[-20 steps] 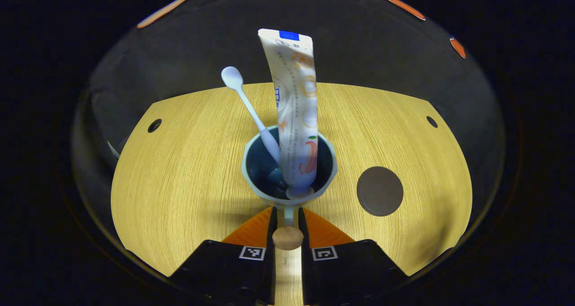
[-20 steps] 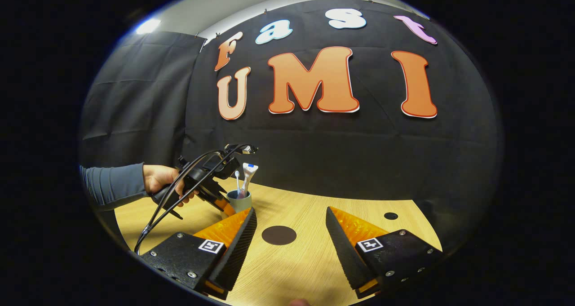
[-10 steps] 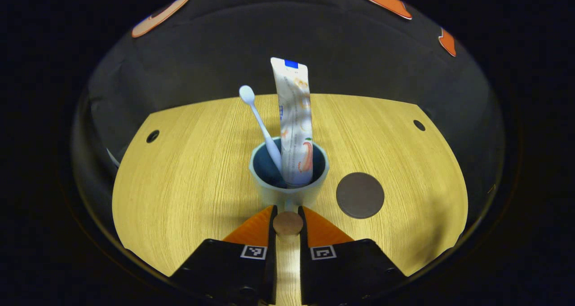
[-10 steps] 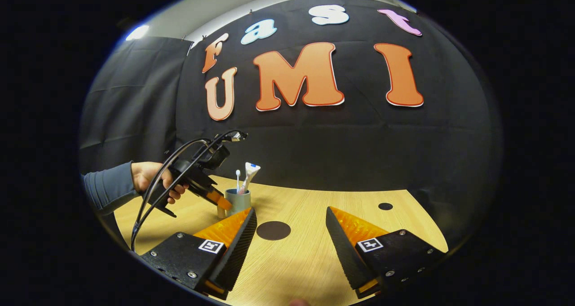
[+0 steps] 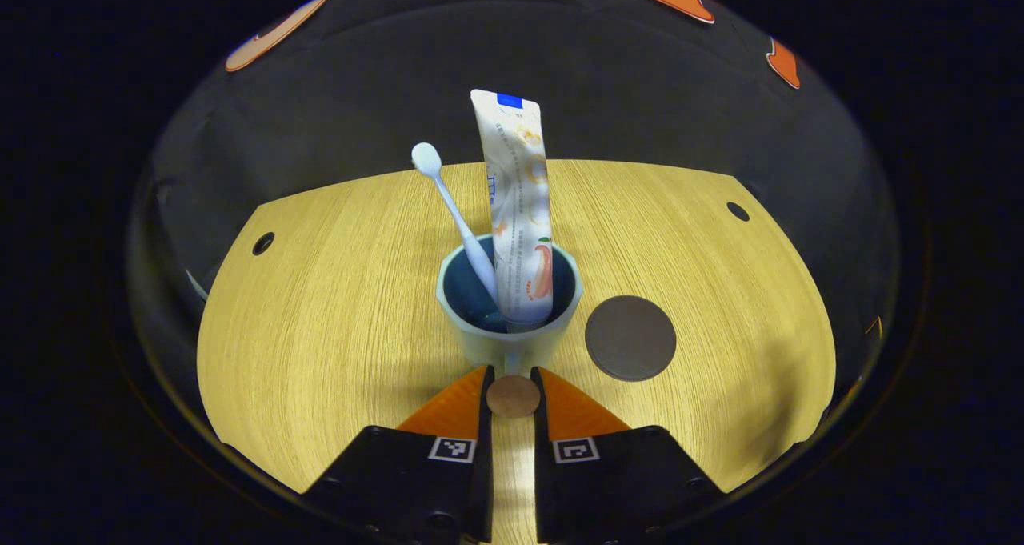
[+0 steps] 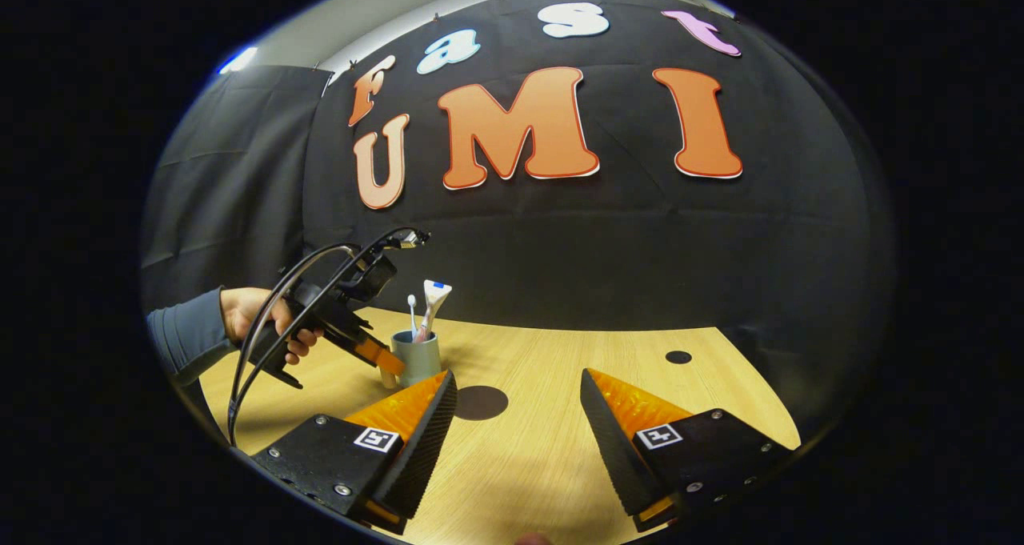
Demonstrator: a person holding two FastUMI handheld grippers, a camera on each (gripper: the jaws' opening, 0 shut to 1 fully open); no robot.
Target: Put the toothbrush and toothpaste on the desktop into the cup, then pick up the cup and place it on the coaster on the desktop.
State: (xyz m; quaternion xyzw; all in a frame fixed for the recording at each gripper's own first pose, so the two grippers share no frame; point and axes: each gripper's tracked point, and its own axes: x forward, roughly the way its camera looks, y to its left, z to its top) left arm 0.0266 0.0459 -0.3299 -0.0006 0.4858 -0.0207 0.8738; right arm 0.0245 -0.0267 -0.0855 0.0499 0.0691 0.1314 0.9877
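The left hand-held gripper (image 5: 512,381) is closed on the small round brown handle knob (image 5: 513,395) of the pale blue-grey cup with the dark inside (image 5: 510,309). Both fingers press on the knob. The cup sits straight ahead of this gripper, right past its tips.

Inside the cup stand the white toothbrush with the round head (image 5: 452,209) and the tall white toothpaste tube with orange pictures (image 5: 518,201). The toothbrush leans to the gripper's left. The tube stands almost straight up and pokes out high above the rim.

The flat round dark brown coaster (image 5: 630,338) lies on the yellow wooden counter (image 5: 320,305), just to the right of the cup. The cup is not on it yet. I cannot tell if the cup touches the counter or hangs a little above it.

The right hand-held gripper (image 6: 518,417) is wide open and holds nothing. It waits near the coaster. In its view, a hand in a grey-blue sleeve (image 6: 260,325) holds the left gripper.

What could go wrong? The knob is small and round, so the cup may spin or slip. The tall tube makes the cup top-heavy, so a tilt could tip it out. The cup may also land half off the coaster.
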